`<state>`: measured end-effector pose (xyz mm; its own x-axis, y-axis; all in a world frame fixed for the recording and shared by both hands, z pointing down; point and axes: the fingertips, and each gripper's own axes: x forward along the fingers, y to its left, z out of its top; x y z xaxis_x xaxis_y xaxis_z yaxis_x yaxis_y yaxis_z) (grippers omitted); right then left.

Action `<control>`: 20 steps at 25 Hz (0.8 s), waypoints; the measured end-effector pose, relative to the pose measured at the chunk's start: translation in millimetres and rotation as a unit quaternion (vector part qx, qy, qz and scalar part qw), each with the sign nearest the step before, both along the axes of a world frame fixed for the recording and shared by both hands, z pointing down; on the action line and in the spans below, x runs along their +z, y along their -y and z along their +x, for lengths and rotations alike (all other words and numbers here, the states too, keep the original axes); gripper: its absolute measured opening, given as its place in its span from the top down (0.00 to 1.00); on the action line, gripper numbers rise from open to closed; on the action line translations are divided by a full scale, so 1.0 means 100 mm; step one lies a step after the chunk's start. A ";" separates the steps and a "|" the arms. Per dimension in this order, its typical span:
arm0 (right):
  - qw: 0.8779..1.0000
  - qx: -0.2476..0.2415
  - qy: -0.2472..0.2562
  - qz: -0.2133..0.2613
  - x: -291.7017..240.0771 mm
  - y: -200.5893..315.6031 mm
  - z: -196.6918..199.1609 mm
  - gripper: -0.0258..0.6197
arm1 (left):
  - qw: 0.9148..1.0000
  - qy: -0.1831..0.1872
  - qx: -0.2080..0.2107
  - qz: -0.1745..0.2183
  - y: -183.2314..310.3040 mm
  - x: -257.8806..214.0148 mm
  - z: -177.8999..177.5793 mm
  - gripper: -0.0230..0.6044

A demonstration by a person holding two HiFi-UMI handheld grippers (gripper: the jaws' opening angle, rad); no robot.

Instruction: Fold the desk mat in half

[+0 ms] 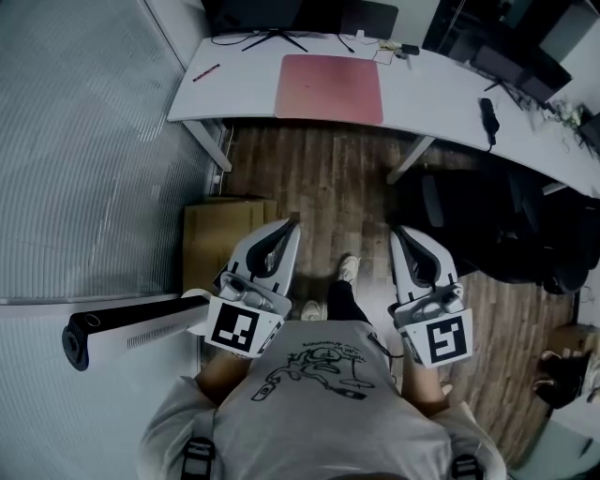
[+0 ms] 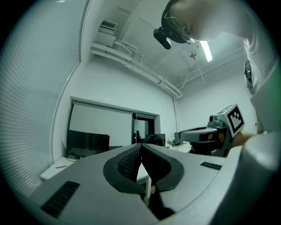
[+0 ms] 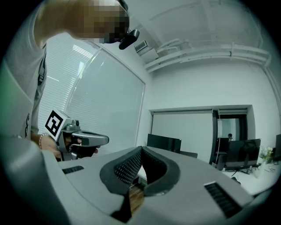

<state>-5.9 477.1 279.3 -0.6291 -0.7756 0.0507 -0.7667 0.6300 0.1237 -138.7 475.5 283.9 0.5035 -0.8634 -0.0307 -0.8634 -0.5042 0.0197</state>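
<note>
The pink desk mat [image 1: 329,88] lies flat on the white desk [image 1: 441,94], far ahead of me in the head view. I stand back from the desk on the wooden floor and hold both grippers close to my body, pointing level toward it. My left gripper [image 1: 292,223] [image 2: 141,147] is shut with nothing between its jaws. My right gripper [image 1: 396,231] [image 3: 141,149] is also shut and empty. Each gripper view shows the other gripper to its side: the right gripper [image 2: 206,134], the left gripper [image 3: 83,139]. Neither gripper is near the mat.
A monitor [image 1: 272,14] stands behind the mat, and a red pen [image 1: 206,72] lies at the desk's left end. A black office chair [image 1: 487,225] sits to the right under the desk edge. A cardboard box [image 1: 220,239] is on the floor at left beside a glass wall.
</note>
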 end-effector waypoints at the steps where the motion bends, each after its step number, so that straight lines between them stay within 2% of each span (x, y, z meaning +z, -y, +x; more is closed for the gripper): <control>1: 1.000 0.000 0.001 0.000 0.01 0.06 0.04 0.95 | 1.000 0.001 0.000 0.001 0.05 0.00 0.03 0.93; 20: 1.000 0.001 0.016 -0.007 -0.01 1.52 0.83 0.95 | 1.000 0.014 0.003 -0.009 1.54 -0.04 0.83 0.93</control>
